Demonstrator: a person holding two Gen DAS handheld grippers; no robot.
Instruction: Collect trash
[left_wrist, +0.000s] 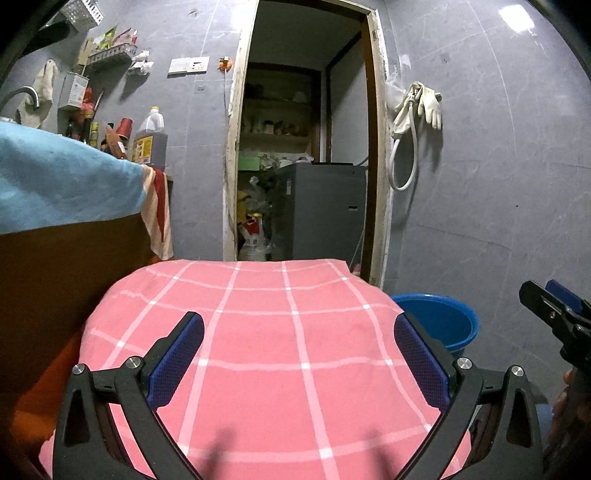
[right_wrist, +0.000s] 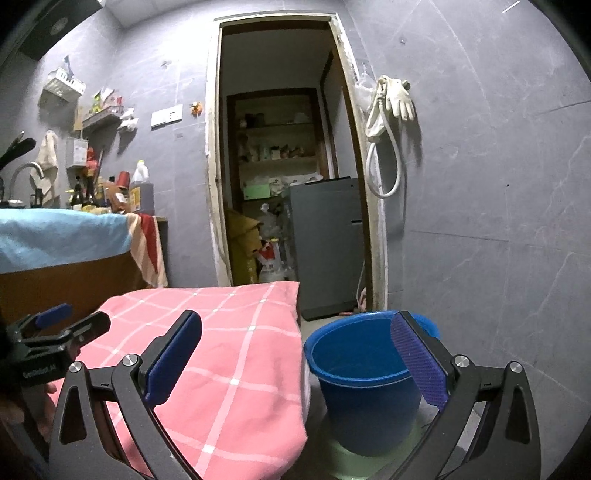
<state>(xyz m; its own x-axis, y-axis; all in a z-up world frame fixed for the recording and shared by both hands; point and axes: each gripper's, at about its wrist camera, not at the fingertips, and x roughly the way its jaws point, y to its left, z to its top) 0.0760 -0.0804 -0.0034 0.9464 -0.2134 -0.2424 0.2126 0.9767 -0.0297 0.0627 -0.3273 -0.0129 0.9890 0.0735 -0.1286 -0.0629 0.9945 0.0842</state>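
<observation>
A blue plastic bucket (right_wrist: 358, 373) stands on the floor just right of a low surface covered by a pink checked cloth (right_wrist: 225, 354); only blue wall shows inside the bucket. My right gripper (right_wrist: 295, 360) is open and holds nothing, its left pad over the cloth's edge and its right pad over the bucket's rim. My left gripper (left_wrist: 299, 352) hangs open over the middle of the pink checked cloth (left_wrist: 280, 332), also holding nothing. The bucket (left_wrist: 443, 321) lies off its right finger. Each gripper shows in the other's view: the right gripper (left_wrist: 550, 301) and the left gripper (right_wrist: 70, 323).
Ahead, a doorway opens onto a storage room with a grey appliance (left_wrist: 321, 214) and stuffed bags (left_wrist: 255, 236). A counter under a light blue towel (left_wrist: 62, 184) with bottles stands at left. Rubber gloves and a hose (right_wrist: 388, 122) hang on the grey tiled wall at right.
</observation>
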